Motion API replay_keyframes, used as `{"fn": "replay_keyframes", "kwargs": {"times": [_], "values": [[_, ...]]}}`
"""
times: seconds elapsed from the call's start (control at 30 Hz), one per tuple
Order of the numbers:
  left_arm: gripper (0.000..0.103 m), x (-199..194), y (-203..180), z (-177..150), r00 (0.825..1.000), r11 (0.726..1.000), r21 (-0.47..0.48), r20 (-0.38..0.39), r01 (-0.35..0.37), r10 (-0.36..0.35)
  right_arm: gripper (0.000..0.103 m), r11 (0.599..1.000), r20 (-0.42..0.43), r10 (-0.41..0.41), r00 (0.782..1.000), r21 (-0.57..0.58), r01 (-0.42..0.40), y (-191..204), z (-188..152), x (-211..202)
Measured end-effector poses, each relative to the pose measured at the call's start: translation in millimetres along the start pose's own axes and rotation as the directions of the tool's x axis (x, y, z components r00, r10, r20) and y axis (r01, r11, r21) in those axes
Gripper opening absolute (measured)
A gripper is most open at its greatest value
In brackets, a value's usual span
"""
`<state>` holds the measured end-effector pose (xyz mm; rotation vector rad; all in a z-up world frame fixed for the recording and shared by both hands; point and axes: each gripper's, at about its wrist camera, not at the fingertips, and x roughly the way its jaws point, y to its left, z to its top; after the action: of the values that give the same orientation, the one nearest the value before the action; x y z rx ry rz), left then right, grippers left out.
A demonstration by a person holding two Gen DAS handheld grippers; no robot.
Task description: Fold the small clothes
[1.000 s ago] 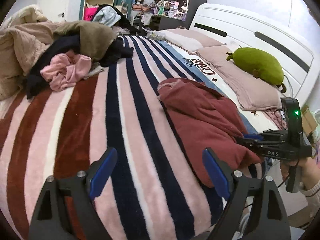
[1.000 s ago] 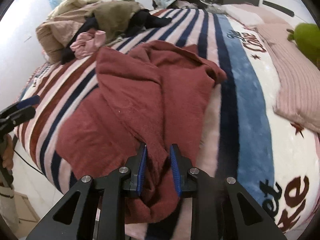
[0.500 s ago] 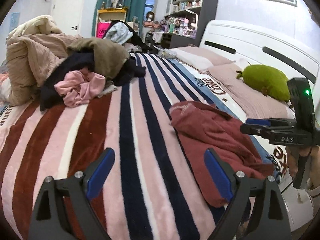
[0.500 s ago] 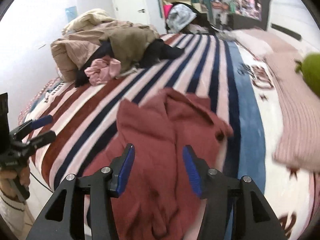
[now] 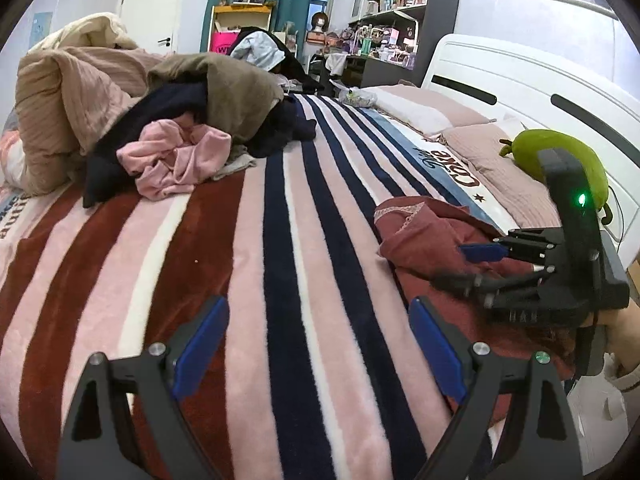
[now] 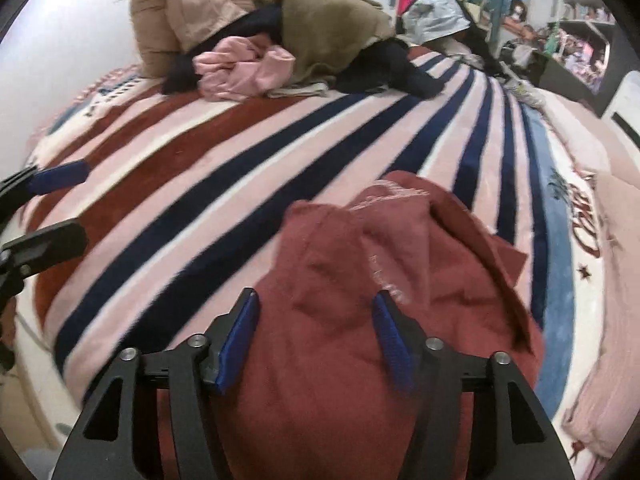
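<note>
Left wrist view. The left gripper is held above the striped blanket, its jaws spread wide with nothing between them; only blanket is seen in the gap. The dark red garment lies crumpled on the blanket to the right, toward the near edge of the bed, with a pale lace-trimmed hem turned up at its far end. The right gripper is seen side-on over the garment, a green light lit on its body; the hand gripping it shows at the right edge. From this side it cannot be told whether cloth is pinched. A pile of clothes is noted at the far left of the bed: a pink garment in front, dark and olive pieces behind. A green plush toy rests on a pillow by the white headboard.

Right wrist view. The right gripper is positioned directly over the dark red garment. Its jaws are partly open and are closing; the cloth lies below and between the pads, but no pinched fold is seen and the pads do not press on it. The picture is somewhat blurred. The garment is bunched on the striped blanket. The left gripper is seen at the left edge, its fingers well apart and empty. The pile of clothes lies at the far side.
</note>
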<state>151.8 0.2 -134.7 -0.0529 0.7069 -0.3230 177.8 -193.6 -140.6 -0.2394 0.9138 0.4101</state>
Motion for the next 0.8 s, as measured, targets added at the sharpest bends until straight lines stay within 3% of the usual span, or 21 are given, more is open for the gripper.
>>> {"fn": "replay_keyframes", "kwargs": {"times": [0.1, 0.3, 0.53, 0.67, 0.77, 0.8], "values": [[0.089, 5.8, -1.1, 1.0, 1.0, 1.0, 0.004, -0.005, 0.001, -0.001, 0.005, 0.997, 0.028, 0.021, 0.999, 0.078, -0.023, -22.3, 2.6, -5.9], [0.089, 12.6, -9.9, 2.1, 0.999, 0.999, 0.015, -0.022, 0.029, -0.028, 0.003, 0.971, 0.074, -0.075, 0.994, 0.233, 0.055, -80.7, -0.4, -20.8], [0.089, 15.0, -22.6, -0.5, 0.998, 0.998, 0.043, -0.041, 0.047, -0.045, 0.003, 0.917, 0.004, -0.11, 0.994, 0.385, 0.1, -141.5, -26.1, -8.8], [0.089, 19.2, -26.8, -3.7, 0.996, 0.997, 0.045, -0.065, 0.063, -0.06, 0.007, 0.893, -0.037, -0.116, 0.993, 0.434, 0.121, -149.6, -39.0, -1.8], [0.089, 19.7, -30.3, -5.1, 0.996, 0.997, 0.058, -0.07, 0.057, -0.053, 0.033, 0.875, -0.065, -0.215, 0.974, 0.43, 0.222, -156.3, -38.7, -5.1], [0.089, 19.0, -30.4, -5.2, 0.996, 0.997, 0.059, -0.069, 0.058, -0.054, 0.033, 0.87, -0.068, -0.245, 0.967, 0.425, 0.25, -157.5, -38.0, -7.8]]}}
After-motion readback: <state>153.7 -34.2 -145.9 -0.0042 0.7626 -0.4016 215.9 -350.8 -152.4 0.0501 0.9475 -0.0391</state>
